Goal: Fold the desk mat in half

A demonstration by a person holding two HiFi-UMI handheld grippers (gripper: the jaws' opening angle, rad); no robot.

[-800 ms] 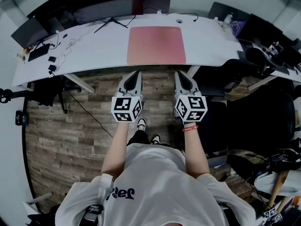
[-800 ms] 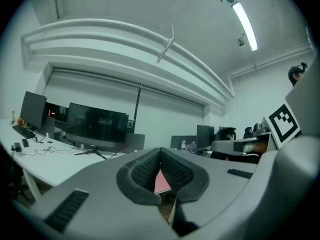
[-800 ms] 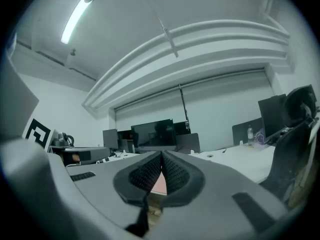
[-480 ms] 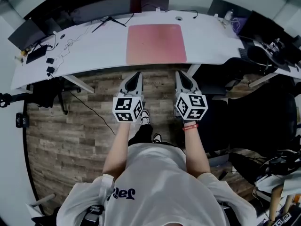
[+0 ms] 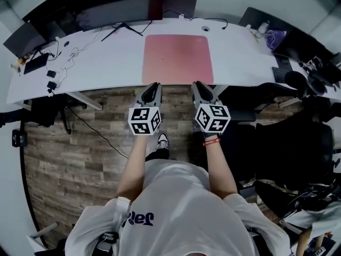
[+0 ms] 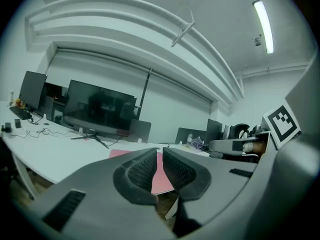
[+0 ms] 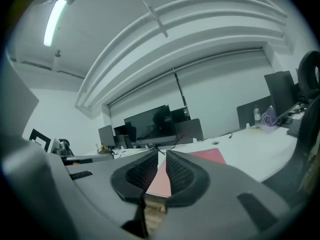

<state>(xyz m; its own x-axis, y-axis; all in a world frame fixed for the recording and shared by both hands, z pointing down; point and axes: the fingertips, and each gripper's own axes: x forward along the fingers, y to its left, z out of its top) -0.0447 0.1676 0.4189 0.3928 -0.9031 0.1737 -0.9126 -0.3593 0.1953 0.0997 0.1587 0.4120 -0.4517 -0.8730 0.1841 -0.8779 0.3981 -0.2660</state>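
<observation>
Both grippers have come forward since the earlier frame: left gripper [image 5: 151, 87] and right gripper [image 5: 199, 85] now have their tips at the desk's [image 5: 96, 63] near edge, just short of the mat [image 5: 177, 57]. We see the mat lying flat and unfolded, mid-desk, in front of the monitor [image 5: 120, 12]. Left jaws are a narrow slit apart with nothing between them; the mat only shows through the gap, further off. Right jaws are the same, a narrow slit and empty. We hold both side by side above the wood floor [image 5: 80, 153].
</observation>
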